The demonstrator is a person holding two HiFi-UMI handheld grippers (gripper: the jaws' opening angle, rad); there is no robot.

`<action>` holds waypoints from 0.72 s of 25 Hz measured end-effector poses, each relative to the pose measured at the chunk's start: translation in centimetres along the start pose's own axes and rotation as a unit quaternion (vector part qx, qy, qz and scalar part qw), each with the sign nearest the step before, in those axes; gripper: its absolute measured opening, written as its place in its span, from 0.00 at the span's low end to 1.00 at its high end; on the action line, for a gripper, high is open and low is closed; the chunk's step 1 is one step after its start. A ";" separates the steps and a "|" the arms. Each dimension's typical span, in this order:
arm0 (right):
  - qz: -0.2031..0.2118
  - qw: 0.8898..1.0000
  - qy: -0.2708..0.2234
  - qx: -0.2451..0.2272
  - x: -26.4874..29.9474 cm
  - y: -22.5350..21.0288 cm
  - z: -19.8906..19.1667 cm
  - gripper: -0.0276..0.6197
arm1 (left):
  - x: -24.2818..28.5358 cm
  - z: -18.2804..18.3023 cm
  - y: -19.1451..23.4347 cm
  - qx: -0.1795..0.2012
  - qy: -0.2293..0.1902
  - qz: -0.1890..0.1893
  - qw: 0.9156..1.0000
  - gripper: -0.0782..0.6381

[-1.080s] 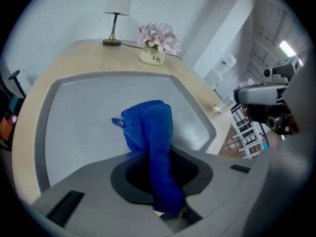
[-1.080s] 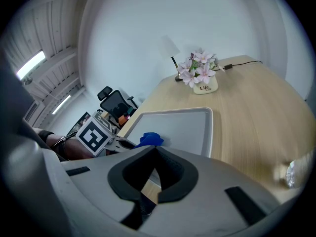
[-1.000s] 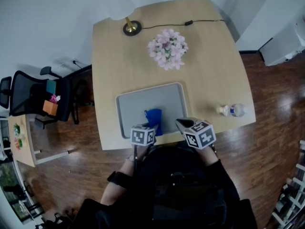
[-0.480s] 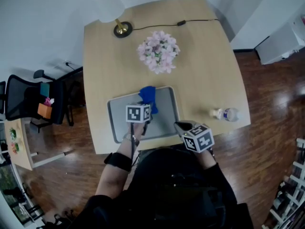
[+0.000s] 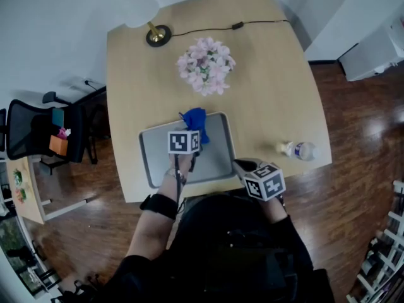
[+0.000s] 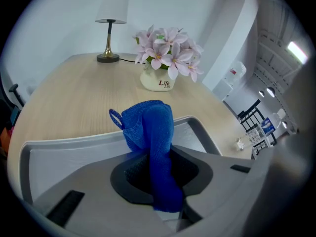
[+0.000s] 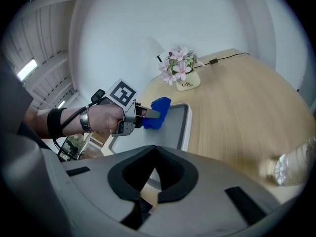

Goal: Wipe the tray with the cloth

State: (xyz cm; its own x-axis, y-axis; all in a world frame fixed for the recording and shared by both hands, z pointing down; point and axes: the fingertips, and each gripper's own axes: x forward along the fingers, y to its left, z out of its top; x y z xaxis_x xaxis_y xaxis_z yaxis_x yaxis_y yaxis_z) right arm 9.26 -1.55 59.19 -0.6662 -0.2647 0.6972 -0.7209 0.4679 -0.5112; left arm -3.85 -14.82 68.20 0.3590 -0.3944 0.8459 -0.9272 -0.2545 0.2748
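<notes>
Since the earlier frames the left gripper has carried the cloth from the tray's near edge across to its far rim, while the right gripper has scarcely shifted from its place beside the tray's near right corner. The left jaws are clenched on a fold of the cloth. The free end of the cloth bunches ahead of them, resting at the far rim of the tray, right of that rim's middle. The right jaws are drawn together at their tips with nothing between them, and they touch neither tray nor cloth. The step in hand is judged to be the end of a far-going wiping stroke. The next move would call for drawing the cloth back toward the near edge on a fresh lane, probably to the left where more bare tray lies, with enough downward pressure to keep the fabric flat on the floor of the tray. The cloth is a deep blue, nubbly, towel-like knit with a small hanging loop at one corner; it is soft and folds readily. The tray is a grey rectangle with rounded corners and a raised lip, smooth and matt. It sits on the table, whose top is pale wood grain. Pink flowers in a white pot stand beyond the tray, a brass-based lamp is at the far left, and a clear bottle lies on its side to the right.
</notes>
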 end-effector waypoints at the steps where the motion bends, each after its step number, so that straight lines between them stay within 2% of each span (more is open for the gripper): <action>1: 0.001 1.000 0.000 -0.001 0.0 0.0 0.0 0.04 | 0.1 0.0 0.0 0.001 0.001 0.001 1.000 0.24; 6: 0.006 1.000 -0.002 -0.011 0.0 1.0 -0.1 0.04 | -0.1 -0.3 0.0 -0.003 0.000 0.008 1.000 0.24; 10: 0.005 1.000 -0.005 -0.010 -0.3 1.3 -0.7 0.04 | -0.6 -1.4 -0.6 0.008 0.006 0.008 1.000 0.24; 18: -0.002 1.000 -0.017 -0.005 -1.2 1.5 -1.7 0.04 | -2.7 -7.2 -3.8 -0.026 0.018 -0.033 0.999 0.24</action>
State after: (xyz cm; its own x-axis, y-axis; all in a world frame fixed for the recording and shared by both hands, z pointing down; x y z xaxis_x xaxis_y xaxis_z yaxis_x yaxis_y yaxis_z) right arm 9.30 0.93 58.40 -0.6695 -0.2951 0.6817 -0.7218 0.4754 -0.5030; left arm -2.07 -6.42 68.20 0.4172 -0.3464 0.8402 -0.9059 -0.2326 0.3540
